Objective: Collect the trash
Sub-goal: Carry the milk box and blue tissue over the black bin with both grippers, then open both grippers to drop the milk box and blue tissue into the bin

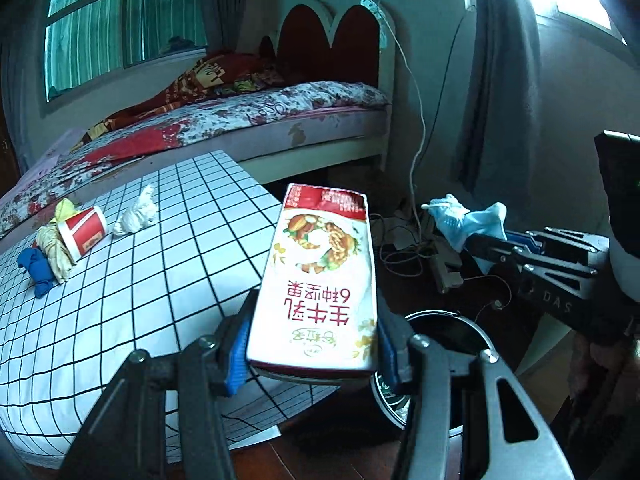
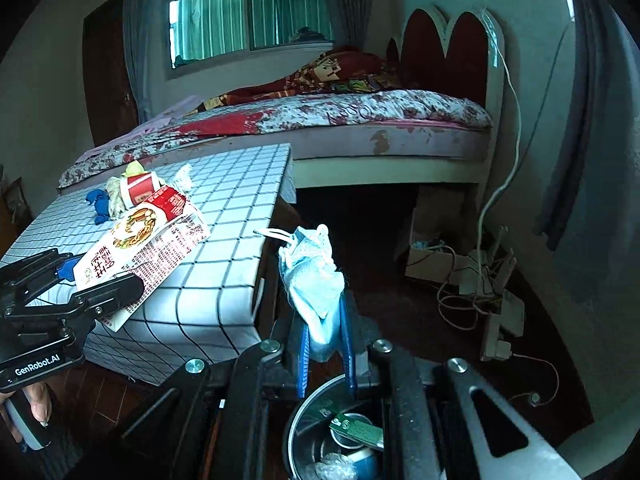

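My left gripper (image 1: 314, 354) is shut on a white and red milk carton (image 1: 326, 276), held over the table's edge; the same carton (image 2: 144, 240) and left gripper (image 2: 96, 280) show at the left of the right wrist view. My right gripper (image 2: 324, 354) is shut on a crumpled pale blue face mask (image 2: 314, 276), also seen at the right of the left wrist view as the mask (image 1: 468, 218). A round metal bin (image 2: 320, 436) with trash in it sits on the floor just below the right gripper; its rim (image 1: 440, 316) shows behind the left fingers.
On the grid-patterned table (image 1: 132, 280) lie a red paper cup (image 1: 82, 232), a white crumpled tissue (image 1: 138, 214), a blue wad (image 1: 36, 272) and a yellowish wrapper (image 1: 54, 252). A bed (image 1: 240, 116) stands behind. Cables and a power strip (image 2: 480, 280) litter the dark floor.
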